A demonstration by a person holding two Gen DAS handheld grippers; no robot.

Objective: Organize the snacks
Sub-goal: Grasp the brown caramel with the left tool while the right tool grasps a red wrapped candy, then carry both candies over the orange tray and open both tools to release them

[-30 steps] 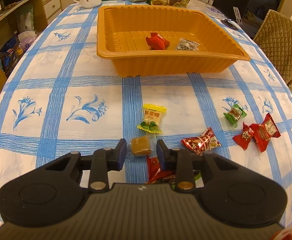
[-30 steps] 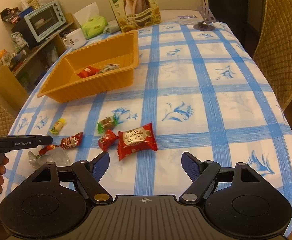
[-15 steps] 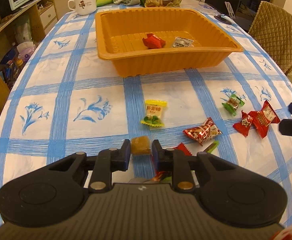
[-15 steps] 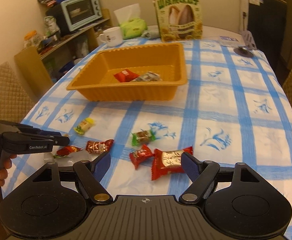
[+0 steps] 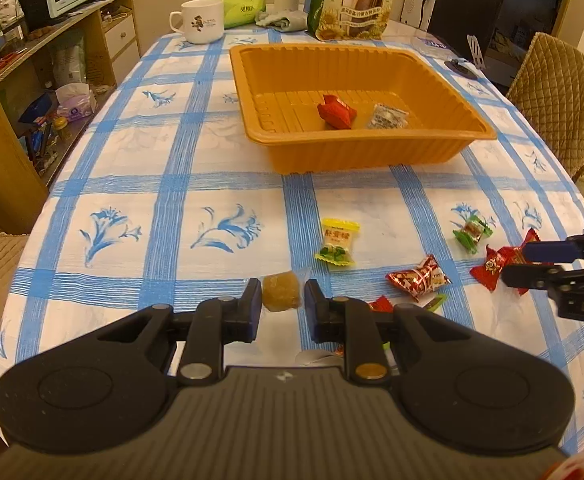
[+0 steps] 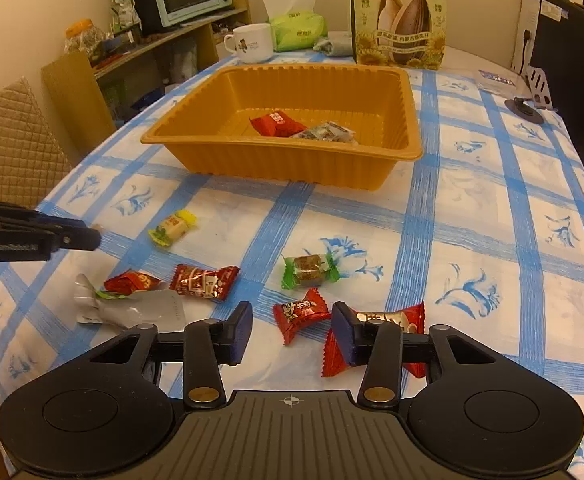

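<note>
Left gripper point(image 5: 283, 305) clamped on a brown candy point(image 5: 280, 293), a dull amber lump in clear wrap, pinched between both pads and lifted just above the blue-checked tablecloth point(image 5: 131, 184). Right gripper point(image 6: 292, 330) with jaws part-way apart, just been closing, straddling a small red twist-wrapped candy point(image 6: 300, 314) that lies between them; pads not yet pressing on it. Right-hand finger overlapping a larger red packet point(image 6: 396, 320) with a gold label, lying flat on the cloth.

Scattered loose on the cloth: a green-ended candy point(image 6: 310, 270) with a brown middle, a red foil candy point(image 6: 203, 281) with silver print, another red wrapper point(image 6: 131, 282) beside a crumpled silver wrapper point(image 6: 131, 310), and a yellow candy point(image 5: 336, 244) with green ends, near the blue stripe.

Beyond them, an orange ribbed tray point(image 5: 372, 156), holding a red packet point(image 5: 336, 112) and a clear silvery packet point(image 5: 386, 117) side by side on its floor. Behind the tray, a white mug point(image 5: 201, 21), a green tissue pack point(image 5: 237, 6) and a tall sunflower-seed bag point(image 6: 400, 14) standing upright.
</note>
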